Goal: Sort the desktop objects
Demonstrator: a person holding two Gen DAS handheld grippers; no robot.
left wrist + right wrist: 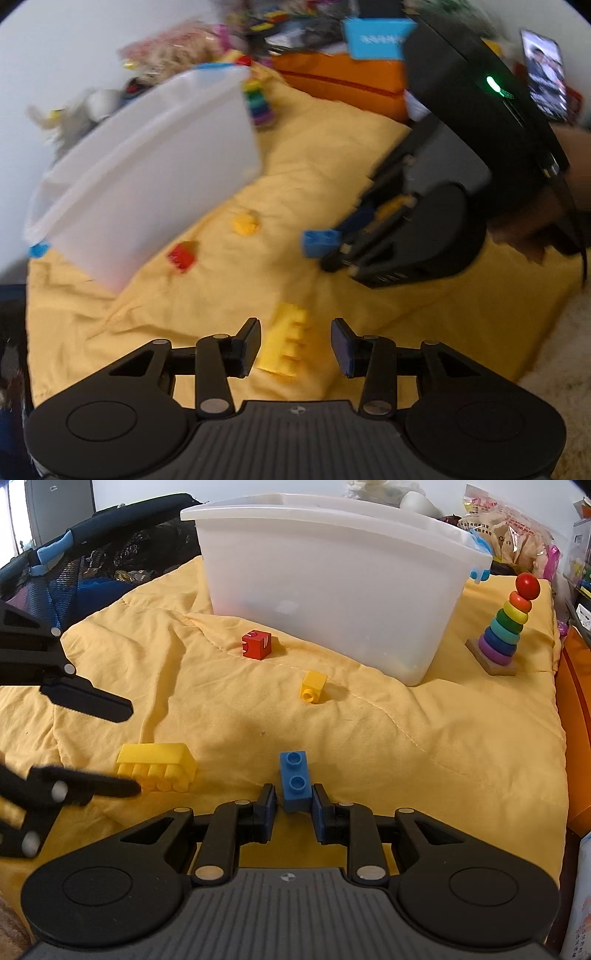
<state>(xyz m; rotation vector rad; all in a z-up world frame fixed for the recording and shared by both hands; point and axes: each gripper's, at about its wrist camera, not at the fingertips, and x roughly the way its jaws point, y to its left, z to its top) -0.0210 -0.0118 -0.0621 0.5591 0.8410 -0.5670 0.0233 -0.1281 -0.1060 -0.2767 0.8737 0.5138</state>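
The right gripper (294, 801) is clamped on the small blue brick (294, 780), low on the yellow quilt (443, 731), while the left gripper (295, 345) stands with its jaws apart around the long yellow brick (286, 345), pads not pressing it. To do this well, I judge the left should centre on that brick's narrow sides before closing, then both lift clear and carry to the white bin (332, 590), minding the red cube (256, 644) and small yellow brick (313, 686) lying before it

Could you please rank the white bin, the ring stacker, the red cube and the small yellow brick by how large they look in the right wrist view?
1. White bin
2. Ring stacker
3. Red cube and small yellow brick: these look alike, so I won't rank them.
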